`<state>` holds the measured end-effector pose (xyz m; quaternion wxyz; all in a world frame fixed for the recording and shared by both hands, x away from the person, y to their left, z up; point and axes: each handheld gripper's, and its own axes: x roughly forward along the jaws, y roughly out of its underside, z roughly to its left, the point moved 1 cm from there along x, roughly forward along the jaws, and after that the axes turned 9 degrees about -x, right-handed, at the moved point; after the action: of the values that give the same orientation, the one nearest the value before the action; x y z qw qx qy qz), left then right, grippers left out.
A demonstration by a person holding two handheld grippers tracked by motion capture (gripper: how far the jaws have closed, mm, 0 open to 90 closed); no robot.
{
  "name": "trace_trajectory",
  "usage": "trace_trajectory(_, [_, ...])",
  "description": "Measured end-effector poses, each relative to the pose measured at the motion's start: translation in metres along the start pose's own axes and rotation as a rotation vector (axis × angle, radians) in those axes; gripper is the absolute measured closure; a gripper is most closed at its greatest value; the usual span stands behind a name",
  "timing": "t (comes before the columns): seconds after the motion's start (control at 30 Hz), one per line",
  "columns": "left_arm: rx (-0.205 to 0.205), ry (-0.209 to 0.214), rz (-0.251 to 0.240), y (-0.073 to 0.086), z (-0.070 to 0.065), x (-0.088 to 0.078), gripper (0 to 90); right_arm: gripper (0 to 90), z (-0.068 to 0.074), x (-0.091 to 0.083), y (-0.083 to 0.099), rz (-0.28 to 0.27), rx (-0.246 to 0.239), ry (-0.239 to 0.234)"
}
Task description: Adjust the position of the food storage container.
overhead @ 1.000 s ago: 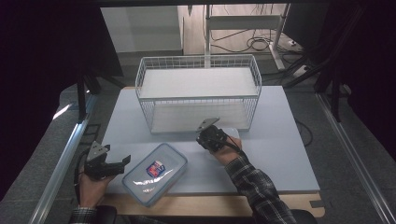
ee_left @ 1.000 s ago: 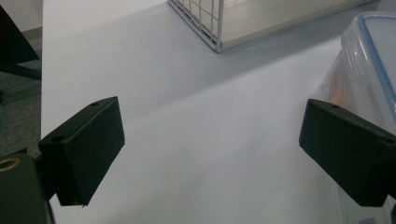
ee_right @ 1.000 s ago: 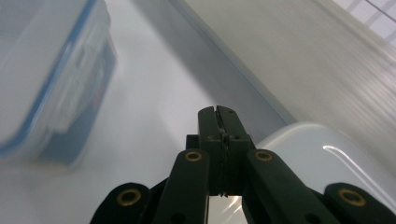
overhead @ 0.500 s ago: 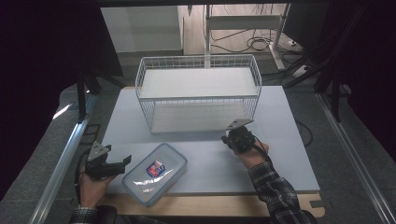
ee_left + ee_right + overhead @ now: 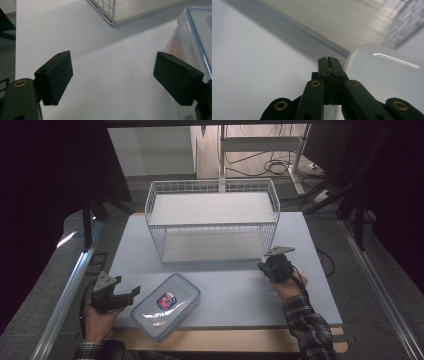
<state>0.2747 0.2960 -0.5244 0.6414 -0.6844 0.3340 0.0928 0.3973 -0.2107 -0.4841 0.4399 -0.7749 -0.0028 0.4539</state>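
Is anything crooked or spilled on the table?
Nothing is spilled or broken. The lidded plastic box lies slanted to the table's edges, near the front, with one corner reaching the wooden front strip. The wire basket sits straight.

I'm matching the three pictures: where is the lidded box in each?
High view: box lies bottom left of centre on the table.
Left gripper view: box at the right edge.
Right gripper view: I cannot make it out.
Shared landmark: the wire basket.
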Motion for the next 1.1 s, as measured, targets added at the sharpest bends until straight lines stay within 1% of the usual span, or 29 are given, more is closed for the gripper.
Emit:
trace_trajectory(0.07, [-0.009, 0.000, 0.006, 0.000, 0.000, -0.002, 20.1, 89.7, 0.001, -0.001, 0.001, -0.005, 0.007, -0.001])
trace_trajectory(0.1, [-0.021, 0.009, 0.009, 0.000, 0.000, -0.008, 23.3, 89.7, 0.005, -0.003, 0.001, -0.018, 0.000, -0.014])
trace_trajectory(0.13, [-0.021, 0.009, 0.009, 0.000, 0.000, -0.008, 27.0, 89.7, 0.005, -0.003, 0.001, -0.018, 0.000, -0.014])
trace_trajectory(0.17, [-0.030, 0.023, 0.007, 0.000, -0.001, -0.015, 32.6, 89.6, 0.009, -0.005, -0.001, -0.037, -0.008, -0.032])
trace_trajectory(0.2, [-0.030, 0.023, 0.007, 0.000, -0.001, -0.015, 36.4, 89.6, 0.009, -0.005, -0.001, -0.037, -0.008, -0.032])
trace_trajectory(0.23, [-0.031, 0.033, 0.007, 0.001, -0.003, -0.022, 40.9, 89.1, 0.014, -0.007, -0.002, -0.049, -0.020, -0.041])
trace_trajectory(0.27, [-0.031, 0.033, 0.007, 0.001, -0.003, -0.022, 45.1, 89.1, 0.014, -0.007, -0.002, -0.049, -0.020, -0.041])
trace_trajectory(0.3, [-0.029, 0.031, 0.021, 0.005, -0.005, -0.029, 49.4, 88.4, 0.019, -0.009, -0.003, -0.058, -0.026, -0.054])
trace_trajectory(0.33, [-0.029, 0.031, 0.021, 0.005, -0.005, -0.029, 54.9, 88.4, 0.019, -0.009, -0.003, -0.058, -0.026, -0.054])
trace_trajectory(0.37, [-0.037, 0.052, 0.037, 0.009, -0.006, -0.036, 59.9, 87.5, 0.024, -0.010, -0.003, -0.063, -0.037, -0.068])
trace_trajectory(0.4, [-0.037, 0.052, 0.037, 0.009, -0.006, -0.036, 63.6, 87.5, 0.024, -0.010, -0.003, -0.063, -0.037, -0.068])
trace_trajectory(0.43, [-0.049, 0.079, 0.054, 0.014, -0.007, -0.044, 69.9, 86.3, 0.028, -0.011, -0.003, -0.066, -0.040, -0.081])
trace_trajectory(0.47, [-0.049, 0.079, 0.054, 0.014, -0.007, -0.044, 73.3, 86.3, 0.028, -0.011, -0.003, -0.066, -0.040, -0.081])
trace_trajectory(0.5, [-0.049, 0.089, 0.064, 0.018, -0.009, -0.051, 76.8, 84.6, 0.033, -0.011, -0.004, -0.068, -0.047, -0.091])
trace_trajectory(0.53, [-0.049, 0.089, 0.064, 0.018, -0.009, -0.051, 79.5, 84.6, 0.033, -0.011, -0.004, -0.068, -0.047, -0.091])
trace_trajectory(0.57, [-0.051, 0.099, 0.071, 0.023, -0.011, -0.060, 82.6, 82.3, 0.037, -0.011, -0.005, -0.067, -0.057, -0.098])
trace_trajectory(0.6, [-0.051, 0.099, 0.071, 0.023, -0.011, -0.060, 84.7, 82.3, 0.037, -0.011, -0.005, -0.067, -0.057, -0.098])
trace_trajectory(0.63, [-0.049, 0.112, 0.073, 0.025, -0.013, -0.064, 84.7, 81.2, 0.039, -0.011, -0.005, -0.067, -0.064, -0.101])
trace_trajectory(0.67, [-0.045, 0.123, 0.079, 0.027, -0.014, -0.067, 86.8, 80.3, 0.042, -0.011, -0.006, -0.067, -0.070, -0.105])
trace_trajectory(0.7, [-0.027, 0.151, 0.094, 0.031, -0.019, -0.073, 89.3, 78.7, 0.045, -0.011, -0.006, -0.065, -0.079, -0.109])
trace_trajectory(0.73, [-0.027, 0.151, 0.094, 0.031, -0.019, -0.073, 89.9, 78.7, 0.045, -0.011, -0.006, -0.065, -0.079, -0.109])
trace_trajectory(0.77, [-0.019, 0.173, 0.102, 0.033, -0.021, -0.075, 90.0, 76.6, 0.048, -0.010, -0.006, -0.064, -0.083, -0.111])
trace_trajectory(0.9, [0.013, 0.236, 0.151, 0.036, -0.029, -0.077, 90.0, 75.2, 0.050, -0.010, -0.004, -0.063, -0.082, -0.111])
trace_trajectory(0.93, [0.024, 0.248, 0.158, 0.036, -0.032, -0.078, 90.0, 74.5, 0.050, -0.010, -0.004, -0.061, -0.080, -0.110])
trace_trajectory(0.97, [0.041, 0.265, 0.178, 0.036, -0.036, -0.078, 90.0, 73.5, 0.049, -0.010, -0.002, -0.057, -0.075, -0.110])
trace_trajectory(1.0, [0.041, 0.265, 0.178, 0.036, -0.036, -0.078, 90.0, 73.5, 0.049, -0.010, -0.002, -0.057, -0.075, -0.110])
trace_trajectory(1.03, [0.061, 0.272, 0.203, 0.036, -0.041, -0.078, 90.0, 72.8, 0.049, -0.009, -0.001, -0.055, -0.071, -0.110])
trace_trajectory(1.07, [0.061, 0.272, 0.203, 0.036, -0.041, -0.078, 90.0, 72.8, 0.049, -0.009, -0.001, -0.055, -0.071, -0.110])
trace_trajectory(1.1, [0.075, 0.286, 0.225, 0.037, -0.045, -0.078, 90.0, 71.9, 0.049, -0.009, -0.001, -0.053, -0.073, -0.110])
